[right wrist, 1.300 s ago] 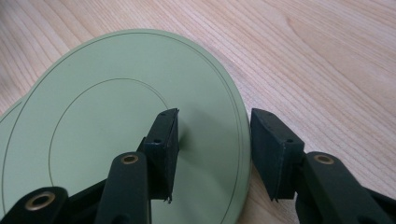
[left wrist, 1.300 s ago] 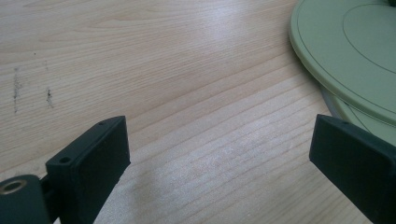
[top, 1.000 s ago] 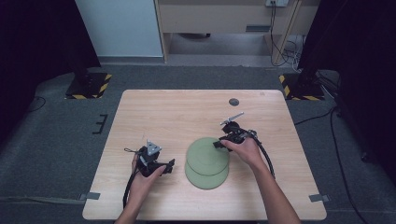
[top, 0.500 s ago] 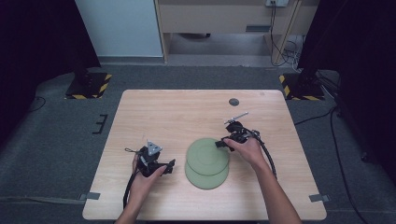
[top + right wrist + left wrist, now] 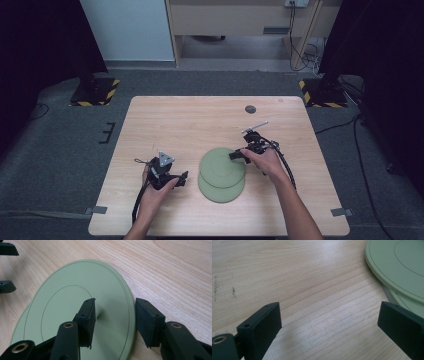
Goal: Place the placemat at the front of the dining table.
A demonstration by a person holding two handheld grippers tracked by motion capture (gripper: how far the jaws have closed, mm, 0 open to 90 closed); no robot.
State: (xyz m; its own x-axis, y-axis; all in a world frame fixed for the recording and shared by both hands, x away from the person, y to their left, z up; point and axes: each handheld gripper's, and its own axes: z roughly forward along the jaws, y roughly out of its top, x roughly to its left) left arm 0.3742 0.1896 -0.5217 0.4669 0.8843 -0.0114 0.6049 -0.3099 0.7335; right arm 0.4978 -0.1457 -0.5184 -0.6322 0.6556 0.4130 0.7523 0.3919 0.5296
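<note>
My right fingers (image 5: 113,322) had just been opening, straddling the rim of the upper green plate (image 5: 75,315) without pressing it; it lay released, overlapping the lower plate (image 5: 220,190) on the worktop (image 5: 190,120). My left fingers (image 5: 332,327) stood wide open, empty, beside that plate.

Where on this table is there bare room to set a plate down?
The far half, between the plates and the dark disc, and the left strip beyond the left hand-held gripper, are bare. The near middle is crowded.
</note>
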